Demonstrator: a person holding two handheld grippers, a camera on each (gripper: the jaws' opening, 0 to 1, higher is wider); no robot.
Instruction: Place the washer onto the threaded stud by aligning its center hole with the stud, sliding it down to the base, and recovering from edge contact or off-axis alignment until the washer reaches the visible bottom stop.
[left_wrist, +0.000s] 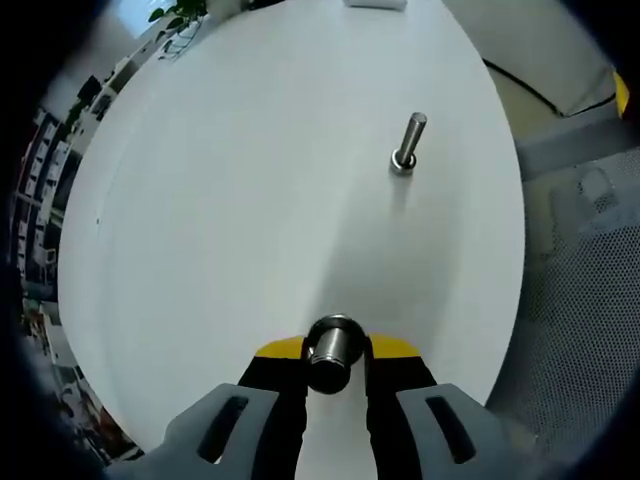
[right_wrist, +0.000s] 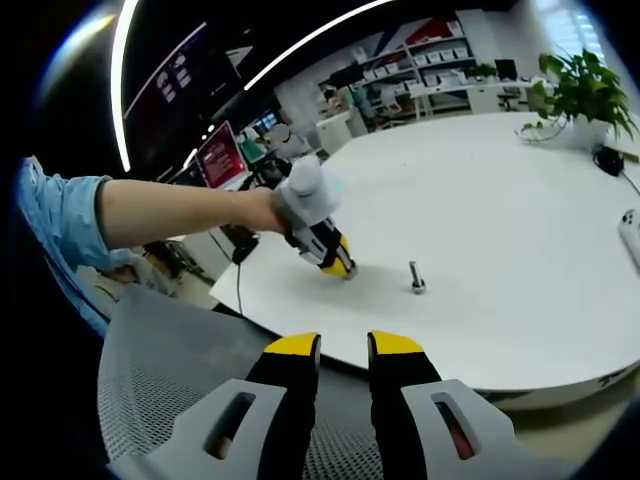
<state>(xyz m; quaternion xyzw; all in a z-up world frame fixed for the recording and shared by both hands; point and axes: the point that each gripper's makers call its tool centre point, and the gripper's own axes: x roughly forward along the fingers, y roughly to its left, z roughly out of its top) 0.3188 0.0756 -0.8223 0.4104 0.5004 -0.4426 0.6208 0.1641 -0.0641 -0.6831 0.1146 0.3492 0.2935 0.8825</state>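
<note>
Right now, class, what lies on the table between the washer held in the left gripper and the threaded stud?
Nothing: in the left gripper view, bare white table separates the washer from the upright stud.

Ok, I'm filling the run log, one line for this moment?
left gripper: shut on round metal washer | right gripper: open, empty | upright threaded metal stud: bare, on white round table | washer: apart from stud

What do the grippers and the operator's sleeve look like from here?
The right gripper has black jaws capped with yellow tips, set in light grey moulded bases with slotted openings. The left gripper is built the same; in the right gripper view its body is light grey, with a dark cable hanging below. The person wears a light blue sleeve, pushed up the arm.
</note>
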